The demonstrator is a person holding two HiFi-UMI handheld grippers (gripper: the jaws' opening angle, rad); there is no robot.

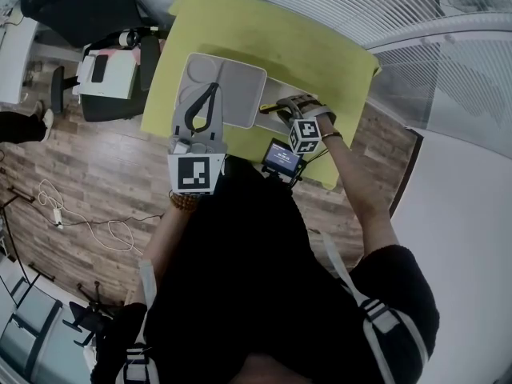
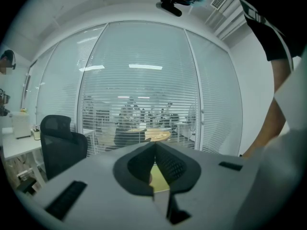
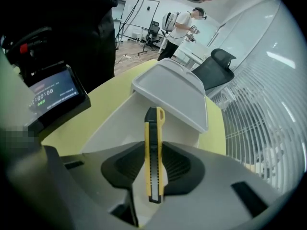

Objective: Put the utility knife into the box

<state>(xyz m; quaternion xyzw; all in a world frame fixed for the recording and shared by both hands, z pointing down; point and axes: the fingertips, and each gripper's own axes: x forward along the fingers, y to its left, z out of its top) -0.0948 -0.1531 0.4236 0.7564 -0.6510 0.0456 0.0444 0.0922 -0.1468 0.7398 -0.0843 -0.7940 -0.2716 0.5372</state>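
Note:
A pale grey box (image 1: 276, 93) stands open on the yellow-green table (image 1: 320, 54), its lid (image 1: 240, 86) swung out to the left. In the right gripper view the lid (image 3: 172, 92) tilts up behind the open box body (image 3: 120, 123). My right gripper (image 1: 290, 110) is shut on the yellow-and-black utility knife (image 1: 270, 108) at the box's right end. The knife (image 3: 152, 128) stands upright between the jaws of the right gripper (image 3: 153, 150), over the box. My left gripper (image 1: 213, 88) hovers over the lid, jaws shut (image 2: 154, 146) with nothing seen between them.
A small black device with a lit screen (image 1: 282, 158) sits at the table's near edge, left of the box in the right gripper view (image 3: 50, 95). A black office chair (image 1: 80, 2) and a side desk (image 1: 108, 74) stand left. Cables (image 1: 88, 222) lie on the wooden floor. Glass walls with blinds surround.

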